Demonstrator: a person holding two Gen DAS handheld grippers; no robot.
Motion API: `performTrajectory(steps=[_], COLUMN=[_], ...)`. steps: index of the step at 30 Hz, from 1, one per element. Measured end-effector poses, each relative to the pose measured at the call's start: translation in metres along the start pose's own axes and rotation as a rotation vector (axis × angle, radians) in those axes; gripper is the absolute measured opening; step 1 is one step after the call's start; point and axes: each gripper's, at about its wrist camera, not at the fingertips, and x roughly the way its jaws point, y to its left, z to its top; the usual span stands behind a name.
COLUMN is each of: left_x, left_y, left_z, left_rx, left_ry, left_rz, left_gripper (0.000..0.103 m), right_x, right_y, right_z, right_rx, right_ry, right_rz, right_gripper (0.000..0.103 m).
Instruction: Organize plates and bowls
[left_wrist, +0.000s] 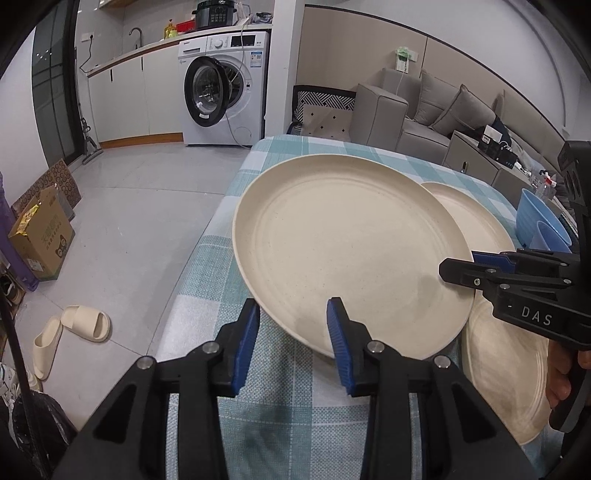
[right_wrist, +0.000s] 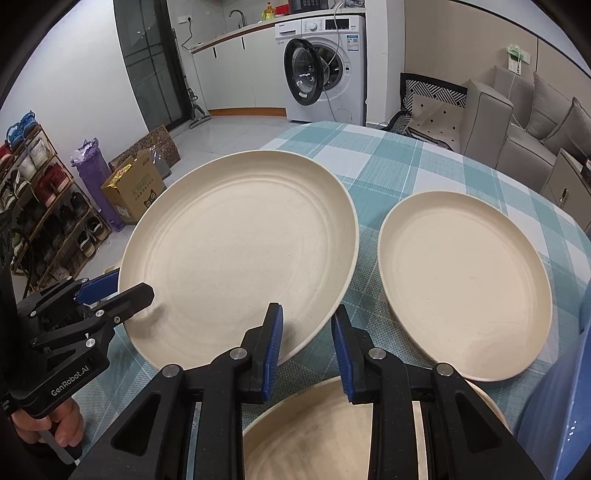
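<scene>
A large cream plate (left_wrist: 343, 251) (right_wrist: 240, 251) hangs tilted above the checked tablecloth (right_wrist: 388, 166), reaching past the table's left edge. My left gripper (left_wrist: 295, 332) (right_wrist: 122, 290) is shut on its near-left rim, one finger inside the plate and one outside. My right gripper (right_wrist: 306, 325) (left_wrist: 460, 264) is shut on its near-right rim in the same way. A smaller cream plate (right_wrist: 465, 284) (left_wrist: 476, 218) lies flat to the right. Another cream plate (right_wrist: 325, 435) (left_wrist: 506, 369) lies under my right gripper. A blue bowl (left_wrist: 539, 221) stands at the table's right side.
The table edge drops to the tiled floor on the left, with slippers (left_wrist: 74, 332), a cardboard box (left_wrist: 40, 236) and a shoe rack (right_wrist: 44, 206) there. A washing machine (left_wrist: 225, 92) stands beyond, a grey sofa (left_wrist: 424, 110) behind the table. A hand (right_wrist: 55, 424) grips the left gripper's handle.
</scene>
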Motion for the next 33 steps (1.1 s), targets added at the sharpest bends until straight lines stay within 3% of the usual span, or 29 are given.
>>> performTrajectory(steps=[33], left_x=[-0.053], left_y=[-0.047], left_z=[0.008], left_rx=[0.116], left_ry=[-0.089], left_rz=[-0.081], left_gripper=[0.036], right_x=[-0.099], right_y=[-0.018], right_z=[-0.045], right_rx=[0.079], right_ry=[-0.119], right_rz=[-0.058], right_gripper=[0.028])
